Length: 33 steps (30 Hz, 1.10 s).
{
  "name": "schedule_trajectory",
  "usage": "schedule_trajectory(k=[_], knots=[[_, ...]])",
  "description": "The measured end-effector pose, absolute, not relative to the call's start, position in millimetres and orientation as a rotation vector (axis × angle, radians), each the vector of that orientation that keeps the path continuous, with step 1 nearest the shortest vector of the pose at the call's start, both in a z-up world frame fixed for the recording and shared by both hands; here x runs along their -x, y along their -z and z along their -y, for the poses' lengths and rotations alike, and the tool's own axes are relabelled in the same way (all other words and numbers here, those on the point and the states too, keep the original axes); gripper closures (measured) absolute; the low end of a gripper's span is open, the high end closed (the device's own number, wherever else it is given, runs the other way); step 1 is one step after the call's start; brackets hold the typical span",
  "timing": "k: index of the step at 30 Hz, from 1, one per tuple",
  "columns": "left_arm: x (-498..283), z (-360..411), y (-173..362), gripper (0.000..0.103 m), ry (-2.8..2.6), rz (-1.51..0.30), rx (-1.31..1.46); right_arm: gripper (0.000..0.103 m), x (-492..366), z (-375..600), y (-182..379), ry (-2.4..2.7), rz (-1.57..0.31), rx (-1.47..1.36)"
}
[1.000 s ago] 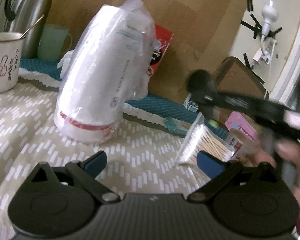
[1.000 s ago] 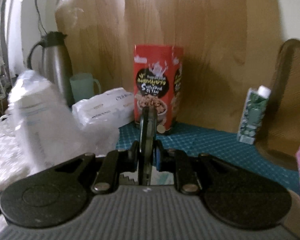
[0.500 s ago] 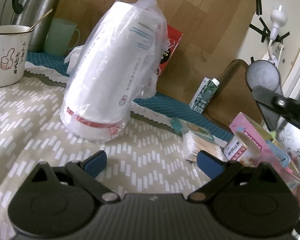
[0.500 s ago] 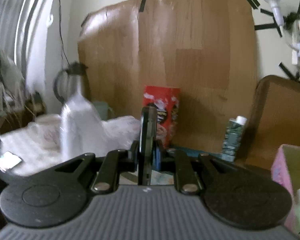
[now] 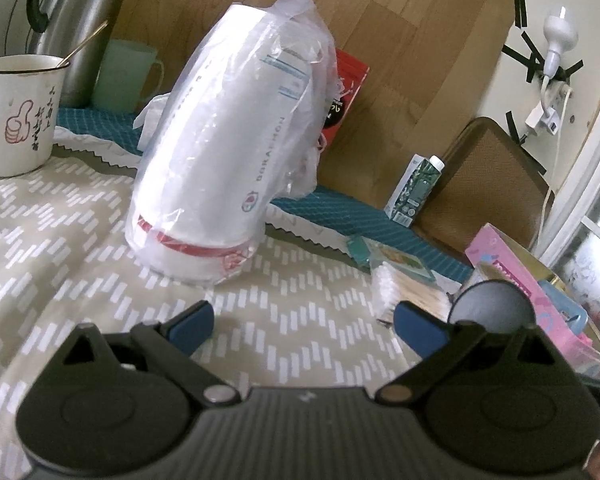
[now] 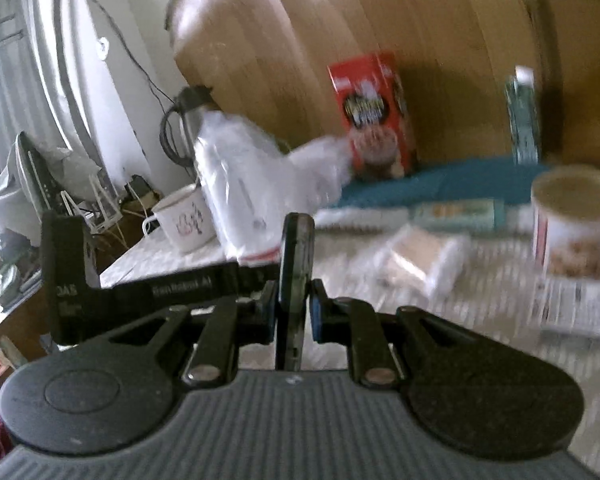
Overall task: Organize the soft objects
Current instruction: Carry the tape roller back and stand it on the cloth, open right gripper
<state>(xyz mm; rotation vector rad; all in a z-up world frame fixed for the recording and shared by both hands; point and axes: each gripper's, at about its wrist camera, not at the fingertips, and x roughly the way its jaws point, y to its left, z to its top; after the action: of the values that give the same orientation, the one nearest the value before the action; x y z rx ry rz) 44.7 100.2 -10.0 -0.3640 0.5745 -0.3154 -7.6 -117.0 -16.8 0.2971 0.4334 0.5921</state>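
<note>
A tall white pack in clear plastic wrap (image 5: 236, 144) stands tilted on the patterned tablecloth (image 5: 60, 248); it also shows blurred in the right wrist view (image 6: 240, 188). My left gripper (image 5: 304, 324) is open and empty, low over the cloth in front of the pack. My right gripper (image 6: 294, 312) is shut on a thin dark round disc (image 6: 296, 280) held edge-on; the disc also shows in the left wrist view (image 5: 492, 312) at the right. A bag of cotton swabs (image 5: 404, 292) lies to the right of the pack.
An enamel mug (image 5: 18, 116), a steel kettle (image 5: 72, 20) and a green cup (image 5: 124, 76) stand at the back left. A red snack bag (image 5: 344, 92), a small carton (image 5: 414, 192), a pink box (image 5: 516, 276) and a paper tub (image 6: 576, 224) stand at the back and right.
My right gripper with the disc has swung down and now sits low beside my left gripper. My left gripper has crept slightly closer to the pack and stays open.
</note>
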Motion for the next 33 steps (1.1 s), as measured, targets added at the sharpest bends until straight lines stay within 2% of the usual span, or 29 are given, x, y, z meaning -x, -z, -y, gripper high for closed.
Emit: schedule_trajectory(k=[6, 15, 24, 25, 26, 30, 31, 33], knots=[[-45, -105, 11, 0.003, 0.317, -0.569, 0.387, 0.084, 10, 115, 16, -0.598, -0.440, -0.289], [-44, -111, 11, 0.003, 0.339, -0.571, 0.427, 0.084, 13, 87, 32, -0.516, -0.458, 0.027], [-43, -112, 12, 0.003, 0.336, -0.569, 0.432, 0.082, 17, 75, 46, -0.527, -0.469, 0.107], [-43, -112, 11, 0.003, 0.334, -0.569, 0.430, 0.079, 17, 78, 46, -0.528, -0.470, 0.096], [-43, -112, 11, 0.003, 0.332, -0.569, 0.429, 0.069, 17, 79, 45, -0.533, -0.473, 0.082], [-43, -109, 11, 0.003, 0.323, -0.570, 0.417, 0.056, 25, 91, 42, -0.570, -0.459, 0.009], [-43, -108, 11, 0.003, 0.320, -0.570, 0.412, 0.050, 28, 96, 42, -0.575, -0.450, -0.004], [-44, -106, 11, 0.003, 0.315, -0.571, 0.405, 0.047, 34, 102, 41, -0.582, -0.431, -0.031]])
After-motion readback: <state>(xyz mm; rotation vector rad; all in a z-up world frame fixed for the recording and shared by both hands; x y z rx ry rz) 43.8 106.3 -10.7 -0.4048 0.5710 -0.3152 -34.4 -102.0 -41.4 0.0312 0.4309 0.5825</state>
